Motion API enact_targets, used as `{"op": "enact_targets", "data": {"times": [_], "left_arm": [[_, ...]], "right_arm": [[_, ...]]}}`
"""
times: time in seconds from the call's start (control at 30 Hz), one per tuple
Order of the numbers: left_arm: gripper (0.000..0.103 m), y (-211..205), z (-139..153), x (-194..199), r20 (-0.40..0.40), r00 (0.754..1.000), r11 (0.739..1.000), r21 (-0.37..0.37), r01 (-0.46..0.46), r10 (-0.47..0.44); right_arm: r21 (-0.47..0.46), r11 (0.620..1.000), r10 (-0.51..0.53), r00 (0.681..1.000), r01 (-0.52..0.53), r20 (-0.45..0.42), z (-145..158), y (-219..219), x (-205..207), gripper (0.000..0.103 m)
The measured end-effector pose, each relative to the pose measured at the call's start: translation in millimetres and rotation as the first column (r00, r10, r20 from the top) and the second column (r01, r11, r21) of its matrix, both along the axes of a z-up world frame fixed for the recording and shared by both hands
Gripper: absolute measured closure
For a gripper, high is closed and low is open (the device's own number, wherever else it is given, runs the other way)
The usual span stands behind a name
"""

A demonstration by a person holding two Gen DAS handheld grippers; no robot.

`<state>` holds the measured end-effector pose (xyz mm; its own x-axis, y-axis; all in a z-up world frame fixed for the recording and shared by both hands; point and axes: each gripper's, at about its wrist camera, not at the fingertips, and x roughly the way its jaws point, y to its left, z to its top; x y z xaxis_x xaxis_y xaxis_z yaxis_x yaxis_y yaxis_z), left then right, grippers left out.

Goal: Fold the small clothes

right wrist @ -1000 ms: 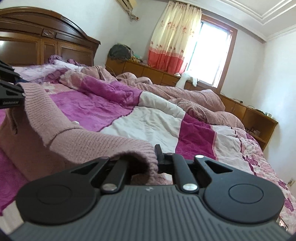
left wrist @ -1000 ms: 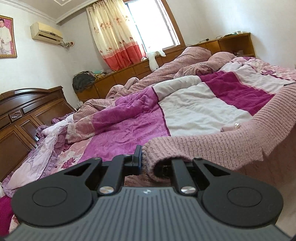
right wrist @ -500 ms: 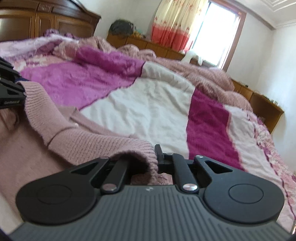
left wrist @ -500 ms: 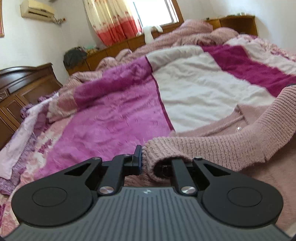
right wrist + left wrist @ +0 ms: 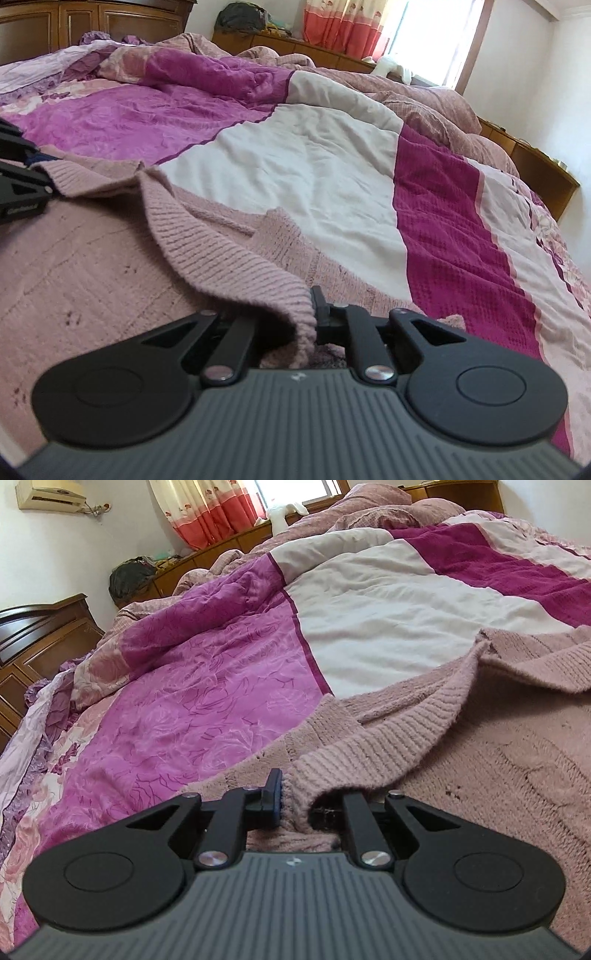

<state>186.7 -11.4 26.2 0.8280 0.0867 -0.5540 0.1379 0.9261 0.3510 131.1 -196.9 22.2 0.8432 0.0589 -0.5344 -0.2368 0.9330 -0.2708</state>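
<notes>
Left wrist view: left gripper (image 5: 291, 797) sits low over the bed, pointing across the quilt (image 5: 207, 686).
Left jaws: closed tight on the ribbed edge of a pink knitted sweater (image 5: 480, 760); one dark finger (image 5: 274, 790) shows pressed against the knit, the other is covered by the fabric.
Sweater, left view: body lies spread on the quilt to the right of the gripper; the held ribbed band runs up and away to the right, with a fold raised beside it.
Surroundings, left view: wooden headboard (image 5: 44, 635) at far left, air conditioner (image 5: 51, 494) on the wall, curtain (image 5: 207, 513) by the window, low cabinet (image 5: 229, 550) beyond the bed.

Right wrist view: right gripper (image 5: 314, 321) also sits low over the bed.
Right jaws: closed on another point of the same ribbed edge; the knit wraps over the left side, one finger (image 5: 320, 308) visible at the right of the cloth.
Sweater, right view: body lies flat on the quilt to the left; the ribbed band stretches from these jaws toward the left gripper at the far left edge of the frame, which holds the other end.
Bedding, right view: white and magenta quilt panels lie ahead of the sweater; crumpled pink blanket (image 5: 424, 96) lies along the far side.
</notes>
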Motion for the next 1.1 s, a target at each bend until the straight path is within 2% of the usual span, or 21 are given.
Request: {"op": "enact_targets", "data": {"times": [0.07,0.17,0.27,0.4,0.73,0.8,0.87,0.9,1.1], "left_arm": [[0.090,2,4,-2,-0.006,1.000,1.000,-0.013,-0.001,0.001],[0.078,5,12,-7,-0.013,1.000,0.999,-0.039,-0.012,0.012],[0.068,9,22,-15,-0.016,1.000,0.997,-0.078,-0.015,0.014],[0.052,10,35,-33,0.003,1.000,0.996,-0.086,-0.005,0.005],[0.047,19,57,-87,0.019,1.000,0.990,-0.141,-0.016,0.019],[0.047,20,59,-97,0.015,1.000,0.988,-0.152,-0.024,0.026],[0.047,21,61,-105,0.009,1.000,0.986,-0.165,-0.028,0.030],[0.046,21,61,-110,0.004,1.000,0.984,-0.173,-0.030,0.031],[0.046,20,60,-126,-0.017,0.999,0.977,-0.208,-0.040,0.037]], "right_arm": [[0.010,1.000,-0.006,1.000,0.006,-0.004,1,-1,0,0.091],[0.026,1.000,-0.012,1.000,0.012,-0.013,6,-2,-2,0.090],[0.042,0.999,-0.023,1.000,0.023,-0.011,12,-3,-9,0.074],[0.083,0.996,-0.020,1.000,0.022,-0.017,20,-7,-20,0.071],[0.150,0.989,-0.016,1.000,0.015,0.005,40,-16,-56,0.070],[0.158,0.987,-0.018,1.000,0.017,0.008,42,-20,-62,0.069],[0.161,0.987,-0.023,1.000,0.021,0.013,43,-23,-69,0.060],[0.163,0.986,-0.028,0.999,0.025,0.019,45,-24,-72,0.058],[0.171,0.985,-0.024,0.999,0.020,0.022,47,-32,-91,0.058]]}}
